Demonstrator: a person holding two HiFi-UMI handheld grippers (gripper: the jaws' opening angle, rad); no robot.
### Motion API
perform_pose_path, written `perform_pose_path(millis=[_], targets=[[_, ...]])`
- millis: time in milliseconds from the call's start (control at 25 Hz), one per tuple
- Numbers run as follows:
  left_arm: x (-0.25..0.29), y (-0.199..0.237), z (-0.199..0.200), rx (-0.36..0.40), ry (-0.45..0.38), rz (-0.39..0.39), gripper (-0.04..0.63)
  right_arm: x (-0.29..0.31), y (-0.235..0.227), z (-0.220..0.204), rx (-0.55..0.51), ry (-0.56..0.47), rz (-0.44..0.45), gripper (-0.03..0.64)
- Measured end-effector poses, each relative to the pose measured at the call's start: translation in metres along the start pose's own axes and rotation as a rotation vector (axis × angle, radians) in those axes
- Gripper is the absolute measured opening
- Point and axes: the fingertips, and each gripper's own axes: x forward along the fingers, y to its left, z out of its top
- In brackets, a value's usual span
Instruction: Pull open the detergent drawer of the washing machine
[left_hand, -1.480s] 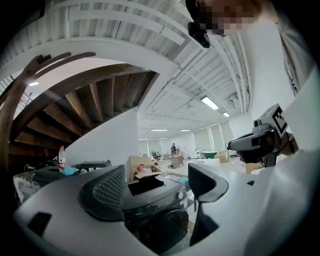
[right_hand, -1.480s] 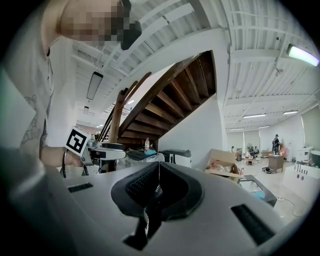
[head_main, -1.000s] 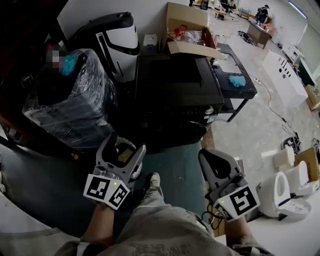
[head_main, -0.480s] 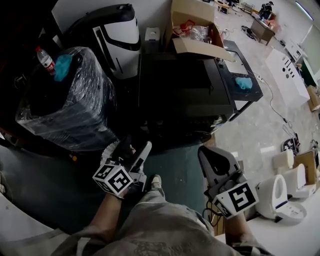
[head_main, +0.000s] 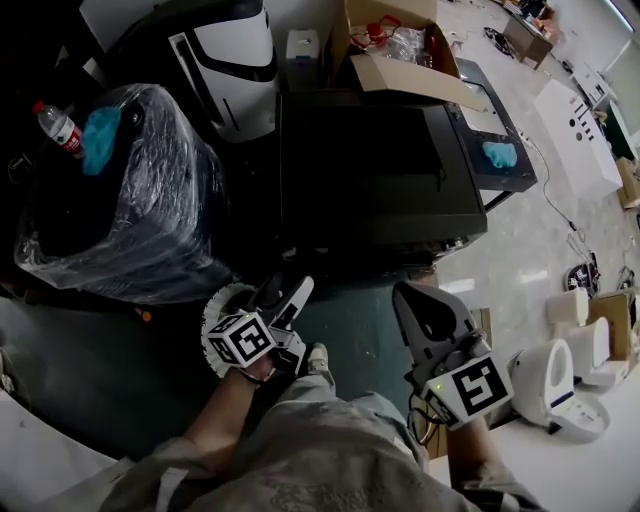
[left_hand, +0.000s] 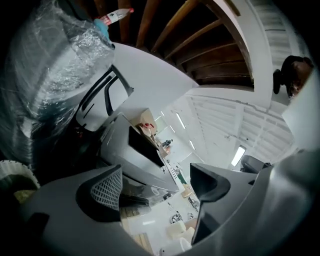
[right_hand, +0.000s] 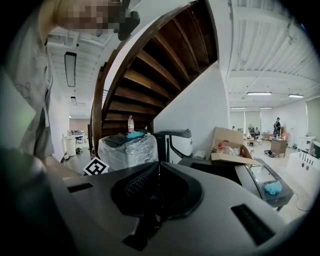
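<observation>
A: What has changed?

B: The left tongs (head_main: 283, 296) have rolled onto their side and dropped lower, toward the front of the black, box-shaped washing machine (head_main: 370, 170). Prongs stand wide apart, nothing between. Right tongs (head_main: 425, 315) are pressed together, empty, well short of the machine.

A: Meaning for the task?

B: Approach only, I judge, with no contact yet. The detergent drawer belongs on the front panel, which shows edge-on from above. I cannot pick it out.

A: Surfaces?

B: Machine top is flat, dark and matte. To its left is a dark bundle in crinkled clear plastic wrap (head_main: 120, 200). A brown cardboard box with open flaps (head_main: 400, 50) is at the far edge.
</observation>
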Motion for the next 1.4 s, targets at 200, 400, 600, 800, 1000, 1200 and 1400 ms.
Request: perform_pose_path(millis=[200, 400, 600, 800, 1000, 1200, 1400], targets=[[0.022, 0.035, -0.011, -0.070, 0.040, 0.009, 0.419, 0.030, -0.009, -0.013, 0.005, 0.030, -0.019, 0.031], [0.037, 0.063, -0.025, -0.173, 0.034, 0.016, 0.419, 0.049, -0.016, -0.031, 0.033, 0.079, -0.032, 0.031], [0.053, 0.084, -0.048, -0.221, 0.050, 0.010, 0.433, 0.062, -0.022, -0.051, 0.046, 0.088, 0.001, 0.031], [0.072, 0.100, -0.058, -0.264, 0.019, 0.005, 0.437, 0.074, -0.035, -0.072, 0.055, 0.108, 0.024, 0.031], [0.088, 0.118, -0.068, -0.344, -0.033, 0.010, 0.445, 0.085, -0.047, -0.090, 0.057, 0.127, 0.051, 0.031], [0.100, 0.129, -0.077, -0.404, -0.080, -0.003, 0.458, 0.093, -0.056, -0.104, 0.069, 0.132, 0.069, 0.031], [0.112, 0.133, -0.077, -0.465, -0.145, -0.041, 0.464, 0.099, -0.062, -0.119, 0.063, 0.158, 0.095, 0.031]])
